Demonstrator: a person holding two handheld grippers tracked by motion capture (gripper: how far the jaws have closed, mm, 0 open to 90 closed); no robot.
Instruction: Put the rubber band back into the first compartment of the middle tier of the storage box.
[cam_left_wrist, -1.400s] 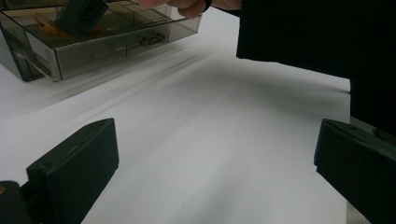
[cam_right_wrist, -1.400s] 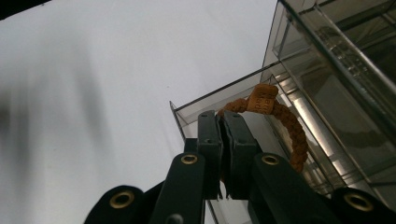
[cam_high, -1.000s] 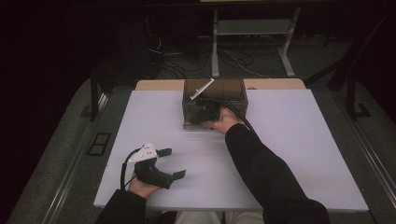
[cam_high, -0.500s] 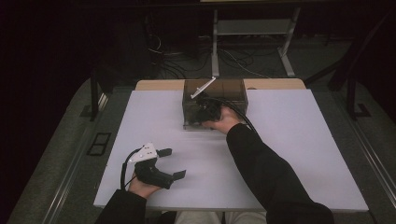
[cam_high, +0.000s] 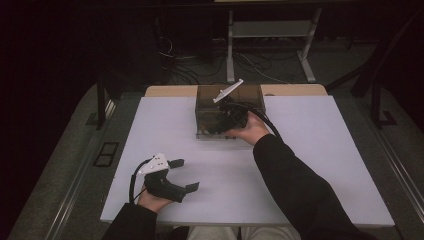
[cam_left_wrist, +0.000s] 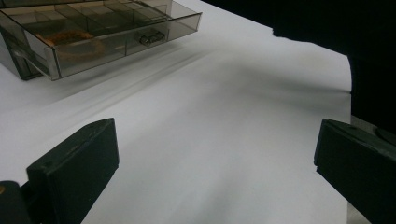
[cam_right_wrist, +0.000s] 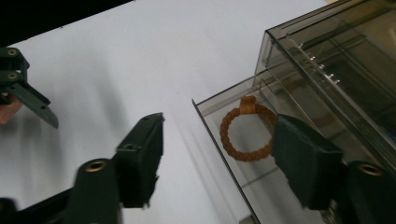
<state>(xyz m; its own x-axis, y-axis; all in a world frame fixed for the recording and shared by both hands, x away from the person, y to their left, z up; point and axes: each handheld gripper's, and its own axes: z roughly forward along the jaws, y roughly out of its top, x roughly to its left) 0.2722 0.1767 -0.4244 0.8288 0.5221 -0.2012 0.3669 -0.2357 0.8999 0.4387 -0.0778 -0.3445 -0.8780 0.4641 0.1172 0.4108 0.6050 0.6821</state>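
Between the spread jaws of the right tongs (cam_right_wrist: 217, 158) lies an orange braided ring (cam_right_wrist: 246, 133), resting in the front corner compartment of a pulled-out smoky plastic drawer (cam_right_wrist: 243, 186); one jaw stands outside the drawer's wall, the other over its inside. Well apart, near the worktop's (cam_high: 320, 150) front edge, the left tongs (cam_high: 182, 175) rest with jaws wide open, holding nothing, the drawer unit (cam_left_wrist: 93, 32) ahead of them.

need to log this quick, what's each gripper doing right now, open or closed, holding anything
left gripper: open, holding nothing, above the white table.
right gripper: open, holding nothing, at the smoky drawer with the orange ring inside.
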